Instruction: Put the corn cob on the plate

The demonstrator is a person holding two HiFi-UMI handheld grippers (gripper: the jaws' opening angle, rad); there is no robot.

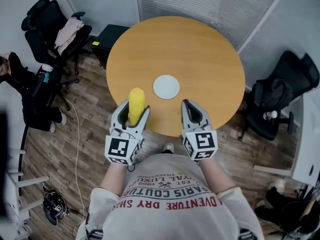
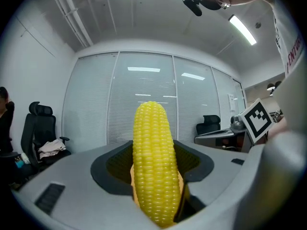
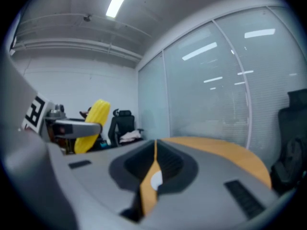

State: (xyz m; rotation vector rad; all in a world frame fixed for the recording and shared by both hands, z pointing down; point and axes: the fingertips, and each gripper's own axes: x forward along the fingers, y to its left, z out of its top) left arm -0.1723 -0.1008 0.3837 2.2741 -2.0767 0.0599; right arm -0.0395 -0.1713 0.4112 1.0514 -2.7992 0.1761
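Yellow corn cob (image 2: pixel 153 162) is sitting lengthwise in the clamping left gripper (image 1: pixel 135 113), with the plate (image 1: pixel 166 86) lying just ahead-right; the right gripper (image 1: pixel 188 108) is hovering closed and empty.

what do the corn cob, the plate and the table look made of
Corn cob: even, slightly glossy yellow kernels; real or a plastic replica, cannot tell.
Plate: plain white, smooth; ceramic or plastic, the look leaves it open.
Table: uniform wood-coloured top with a soft sheen; probably laminate or veneer.

The left hand-held gripper (image 1: pixel 135 107) clamps the corn cob (image 1: pixel 136 100); the right hand-held gripper (image 1: pixel 186 104) is closed, empty.
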